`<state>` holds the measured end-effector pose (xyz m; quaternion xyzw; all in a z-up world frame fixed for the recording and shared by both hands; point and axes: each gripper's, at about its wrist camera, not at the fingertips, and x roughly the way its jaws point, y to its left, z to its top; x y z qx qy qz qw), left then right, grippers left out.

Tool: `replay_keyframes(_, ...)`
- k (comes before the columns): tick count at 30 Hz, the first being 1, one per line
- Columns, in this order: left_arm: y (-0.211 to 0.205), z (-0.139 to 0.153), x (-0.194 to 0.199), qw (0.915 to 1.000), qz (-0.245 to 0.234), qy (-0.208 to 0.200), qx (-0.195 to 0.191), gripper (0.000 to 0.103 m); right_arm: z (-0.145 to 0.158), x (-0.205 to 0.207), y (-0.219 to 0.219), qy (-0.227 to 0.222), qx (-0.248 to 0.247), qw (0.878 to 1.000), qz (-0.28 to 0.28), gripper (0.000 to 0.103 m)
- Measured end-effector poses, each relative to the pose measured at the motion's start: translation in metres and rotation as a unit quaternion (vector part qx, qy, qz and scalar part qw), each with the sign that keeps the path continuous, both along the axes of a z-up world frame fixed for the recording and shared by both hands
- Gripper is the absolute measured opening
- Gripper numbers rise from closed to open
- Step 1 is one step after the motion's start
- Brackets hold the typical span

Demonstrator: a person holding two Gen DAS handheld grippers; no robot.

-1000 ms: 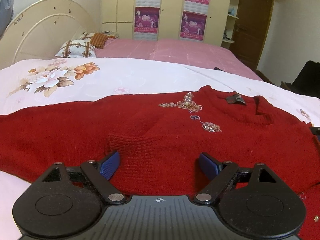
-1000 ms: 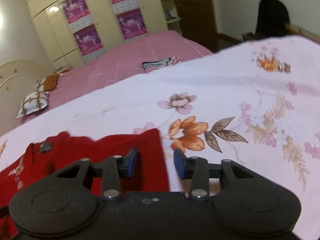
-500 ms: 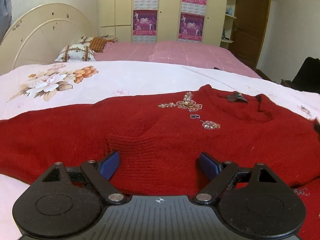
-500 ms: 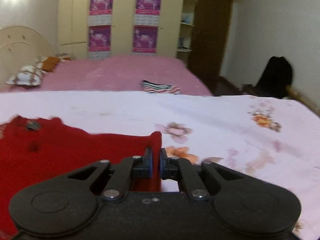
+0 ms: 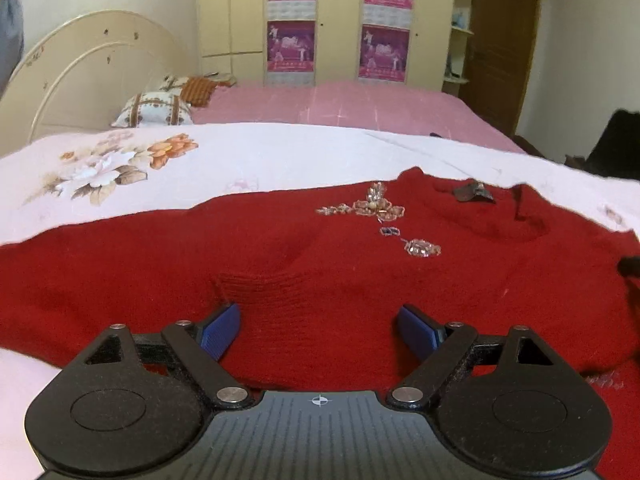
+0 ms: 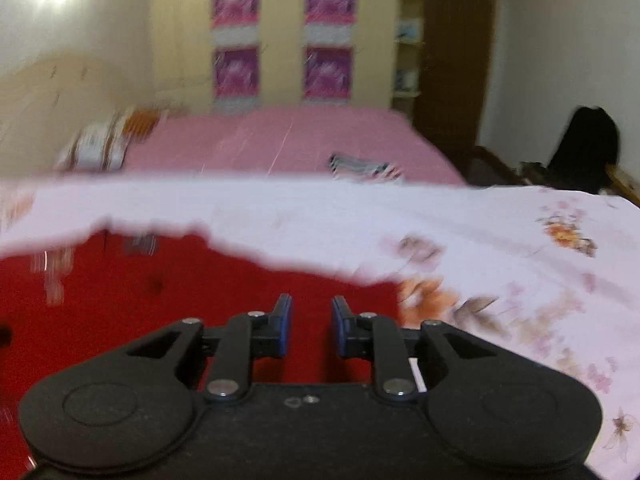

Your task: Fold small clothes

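Nearest our lenses, we had the left gripper (image 5: 318, 330) with its jaws spread wide and nothing pinched, just hovering over the red sweater (image 5: 280, 272), whose ribbed cuff (image 5: 280, 286) lay folded onto the body right between the blue pads (image 5: 222, 330). On the other side we had the right gripper (image 6: 311, 330) with jaws opening, a narrow gap between them, red knit visible below but nothing clamped that we could see; that view was motion-blurred. Sweater lay flat and face up on the floral white bedspread (image 5: 240, 156), beaded flower trim (image 5: 376, 212) on the chest, a dark tag (image 5: 474, 193) at the neckline toward the right. Progress, as we judged it: early to midway, one sleeve seemed already brought in over the front, the right-hand edge (image 6: 360, 292) looked laid down too, but the body was still spread wide, so the crosswise folds and final tidy-up were left. Farther back we noted a pink sheet (image 5: 340, 104), pillows (image 5: 154, 110) by the cream headboard (image 5: 80, 80), and a striped garment (image 6: 362, 166) waiting, probably also to fold. Wardrobe with purple posters (image 5: 292, 46) stood at the far wall.
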<state>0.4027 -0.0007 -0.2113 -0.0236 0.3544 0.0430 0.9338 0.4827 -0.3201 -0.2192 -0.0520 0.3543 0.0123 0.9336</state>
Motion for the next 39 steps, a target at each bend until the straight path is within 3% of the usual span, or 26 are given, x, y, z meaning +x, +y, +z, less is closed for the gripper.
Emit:
replay_keyframes(2, 0.002, 0.005, -0.001, 0.9999, 0.004, 0.011, -0.006, 0.086, -0.007, -0.001, -0.003, 0.001, 0.0, 1.0, -0.005, 0.022)
replay_keyframes(5, 0.007, 0.015, -0.01, 0.9995, 0.008, 0.016, -0.025, 0.086, 0.009, -0.009, -0.005, -0.003, 0.022, 1.0, -0.01, 0.025)
replay_keyframes(8, 0.009, 0.012, -0.02, 0.9994, 0.012, 0.026, -0.02, 0.086, 0.019, -0.027, 0.002, -0.021, 0.032, 0.999, 0.008, 0.032)
replay_keyframes(12, 0.012, 0.007, -0.025, 0.9993, 0.013, 0.032, -0.015, 0.086, -0.005, -0.03, 0.017, 0.028, 0.015, 0.999, 0.02, 0.035)
replay_keyframes(15, 0.019, 0.019, -0.033, 0.9984, 0.022, 0.03, -0.043, 0.086, 0.007, -0.036, 0.018, 0.024, 0.04, 0.999, 0.019, 0.036)
replay_keyframes(20, 0.033, 0.027, -0.056, 0.9973, 0.036, 0.034, -0.055, 0.086, 0.028, -0.054, 0.032, 0.002, 0.072, 0.996, 0.043, 0.046)
replay_keyframes(29, 0.064, 0.037, -0.094, 0.9959, 0.058, 0.045, -0.053, 0.086, 0.031, -0.096, 0.096, 0.023, 0.094, 0.989, 0.108, 0.051)
replay_keyframes(39, 0.113, 0.049, -0.112, 0.9937, 0.093, 0.042, -0.047, 0.086, 0.038, -0.114, 0.152, 0.024, 0.1, 0.985, 0.138, 0.058)
